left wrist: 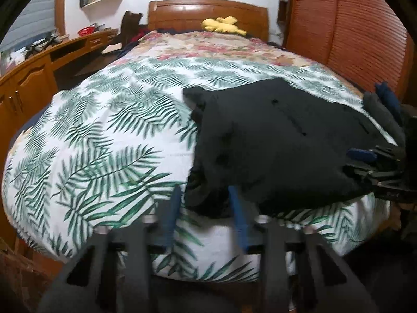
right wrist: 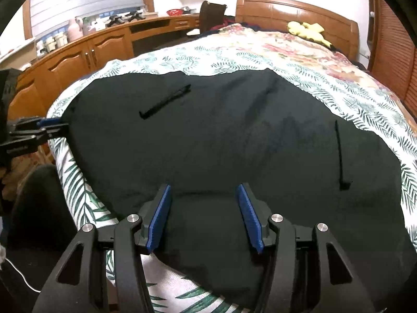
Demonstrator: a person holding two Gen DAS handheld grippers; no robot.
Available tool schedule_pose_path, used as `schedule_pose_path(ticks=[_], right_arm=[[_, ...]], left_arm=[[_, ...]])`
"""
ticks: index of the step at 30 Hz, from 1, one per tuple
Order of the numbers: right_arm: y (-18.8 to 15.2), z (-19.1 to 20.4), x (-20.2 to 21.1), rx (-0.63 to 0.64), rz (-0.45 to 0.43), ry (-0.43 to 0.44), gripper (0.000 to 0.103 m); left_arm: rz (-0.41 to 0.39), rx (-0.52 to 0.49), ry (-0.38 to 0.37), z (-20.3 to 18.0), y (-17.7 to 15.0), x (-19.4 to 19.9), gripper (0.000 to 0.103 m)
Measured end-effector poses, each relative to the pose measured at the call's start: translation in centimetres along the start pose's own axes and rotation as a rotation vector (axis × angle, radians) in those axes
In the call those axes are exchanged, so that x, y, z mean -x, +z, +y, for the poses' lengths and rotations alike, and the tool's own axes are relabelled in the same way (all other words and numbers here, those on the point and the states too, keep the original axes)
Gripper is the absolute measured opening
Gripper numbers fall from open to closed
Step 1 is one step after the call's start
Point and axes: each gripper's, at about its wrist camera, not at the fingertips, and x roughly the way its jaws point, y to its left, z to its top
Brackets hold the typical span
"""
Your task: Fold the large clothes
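At lower frame, the right gripper (right wrist: 203, 216) and left gripper (left wrist: 206, 208) hold their fingers apart over a black garment (right wrist: 221, 143) spread on a fern-print bedspread (left wrist: 104, 130); beyond, a wooden headboard (left wrist: 208, 13) and yellow plush toy (left wrist: 222, 24).

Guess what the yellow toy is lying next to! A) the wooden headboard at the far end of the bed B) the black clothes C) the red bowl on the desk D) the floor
A: the yellow toy rests on the flowery blanket right against the wooden headboard, far from the black clothes spread near the foot of the bed.
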Motion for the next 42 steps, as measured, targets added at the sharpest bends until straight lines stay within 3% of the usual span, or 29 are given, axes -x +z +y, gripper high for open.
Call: schedule_pose_path(ticks=[3,13,24,30,36,42], right_arm=[[0.5,0.0,0.3,0.001,0.029,-0.014,0.054],[-0.8,-1.4,1.5,-0.056,0.033,-0.042,0.054],[-1.4,-2.3,3.5,-0.102,-0.016,-0.03,0.054],[-2.4,-5.1,7.9,-0.128,-0.065,-0.117,0.054],[-4.5,-8.9,13.1,-0.169,-0.1,-0.211,0.054],[-7.4,-12.5,16.6,-0.234,-0.111,-0.279,0.054]], left_arm=[[-0.031,0.028,-0.034,-0.1,1.1,0.8,0.002],[-0.178,-0.023,-0.091,-3.2,5.6,4.9,0.001],[-0.218,-0.1,-0.136,-7.3,8.4,5.5,0.0],[-0.255,-0.199,-0.224,-13.7,11.3,5.6,0.0],[-0.223,-0.297,-0.362,-22.4,13.1,3.7,0.0],[-0.182,-0.447,-0.486,-30.8,12.6,3.2,0.0]])
